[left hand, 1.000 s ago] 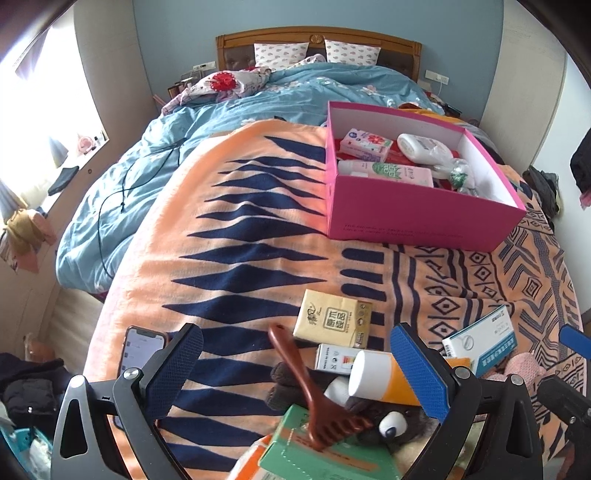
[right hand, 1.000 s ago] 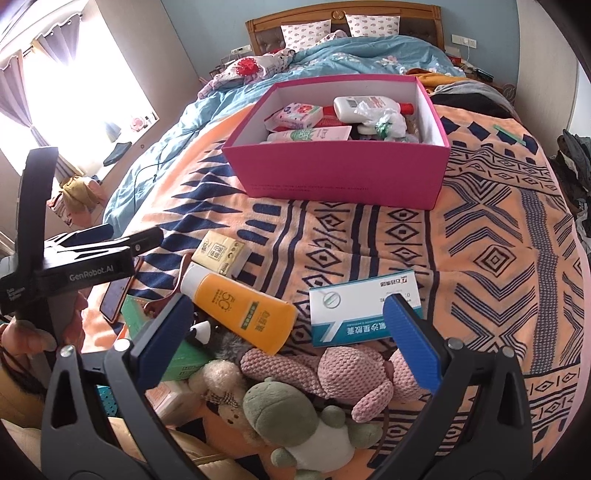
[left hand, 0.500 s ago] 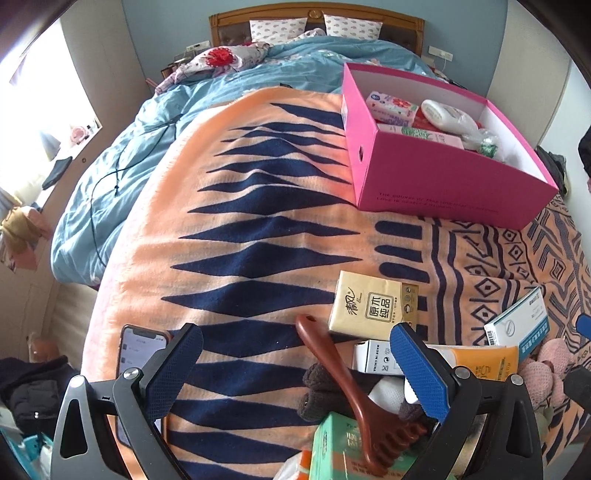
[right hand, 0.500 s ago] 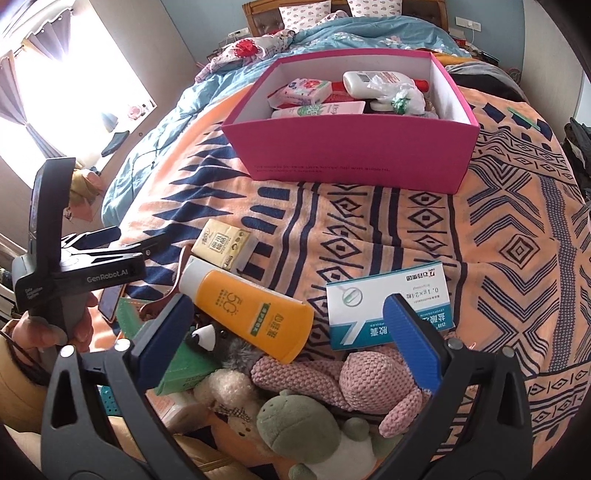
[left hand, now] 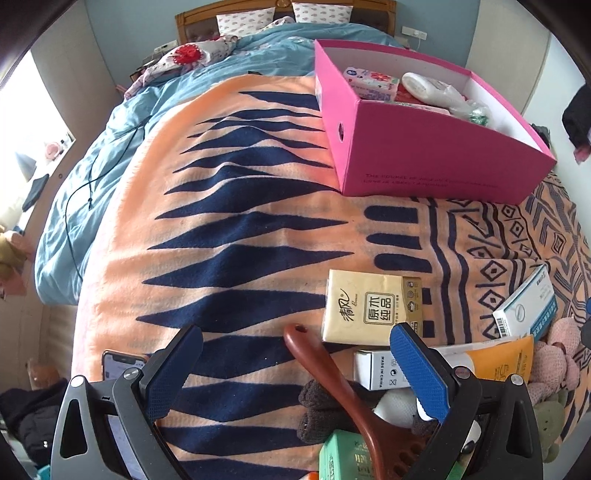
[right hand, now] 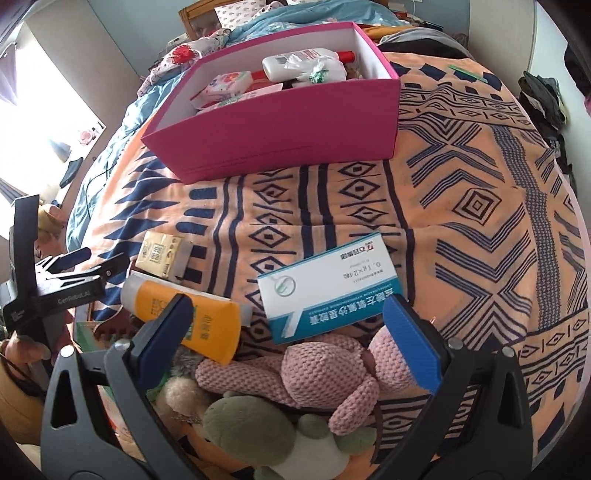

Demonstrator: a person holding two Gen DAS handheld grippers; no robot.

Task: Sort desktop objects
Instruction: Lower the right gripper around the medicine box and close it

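Bed covered by orange blanket with navy geometric pattern [right hand: 461,184], serving as work surface

Open pink cardboard box with white interior [left hand: 424,155], on blanket toward headboard, well apart from both tongs; contents: white bottle [right hand: 291,64], floral-printed packet [right hand: 225,83], crinkled clear wrapper with green print [right hand: 317,72], further items partly hidden

Left gripper [left hand: 295,369]: blue-padded tongs spread wide apart, empty, low over near end of blanket. Between and just beyond tongs: reddish-brown wooden comb with long handle [left hand: 332,376], lying tilted across dark grey knitted cloth [left hand: 321,406] and green carton [left hand: 343,461]. Yellow tissue pack with black printed characters [left hand: 369,308] flat on blanket just beyond right pad. Small white box marked MADE IN CHINA [left hand: 376,371] beside that pad, touching orange tube with white cap [left hand: 502,360]. Smartphone with lit screen [left hand: 118,363] at left, partly hidden behind gripper frame

Right gripper [right hand: 284,339]: tongs likewise wide apart, clamped on nothing. Between them: pink knitted plush toy [right hand: 325,373], lying on its side, touching white-and-teal medicine carton [right hand: 328,288] just beyond. Green-and-white plush frog [right hand: 258,432] nearest camera, cream fuzzy plush [right hand: 181,397] beside it. Left gripper frame visible at left edge, held by a hand [right hand: 26,354]

Blue quilt [left hand: 110,166] and patterned pillows [left hand: 288,16] at far end
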